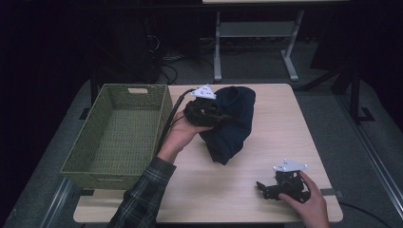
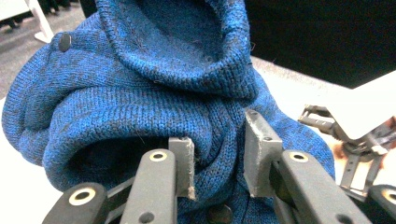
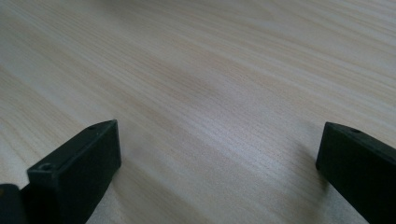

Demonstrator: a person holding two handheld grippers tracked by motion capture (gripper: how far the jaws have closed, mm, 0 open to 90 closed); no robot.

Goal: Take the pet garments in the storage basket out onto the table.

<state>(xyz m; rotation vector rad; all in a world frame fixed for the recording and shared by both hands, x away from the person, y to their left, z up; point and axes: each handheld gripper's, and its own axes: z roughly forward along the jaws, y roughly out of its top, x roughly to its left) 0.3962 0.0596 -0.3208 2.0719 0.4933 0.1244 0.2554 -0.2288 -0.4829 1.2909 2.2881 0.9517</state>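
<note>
The left tool (image 1: 219,115) has its jaws narrowed on a fold of the blue knit sweater (image 1: 231,122), which lies bunched in a heap on the table (image 1: 280,137), just right of the green woven basket (image 1: 119,135). In the left gripper view the two grey pads (image 2: 186,165) sit on either side of a ridge of knit, with cloth filling the gap between them — it reads as a pinch, though whether it is firm enough to lift the whole garment I can't tell. A dark button (image 2: 65,42) shows near the sweater's upper edge.

The right tool (image 1: 262,188) rests low at the near right corner of the table, well apart from the sweater, its jaws spread wide over bare wood with nothing between them.

As a judgement, the work is at an early stage: the sweater is gripped but not yet raised clear of the table, and the basket appears to hold nothing. If the basket is the goal — it seems likely — the lift, the carry leftward over the rim and the release are all left to do.
</note>
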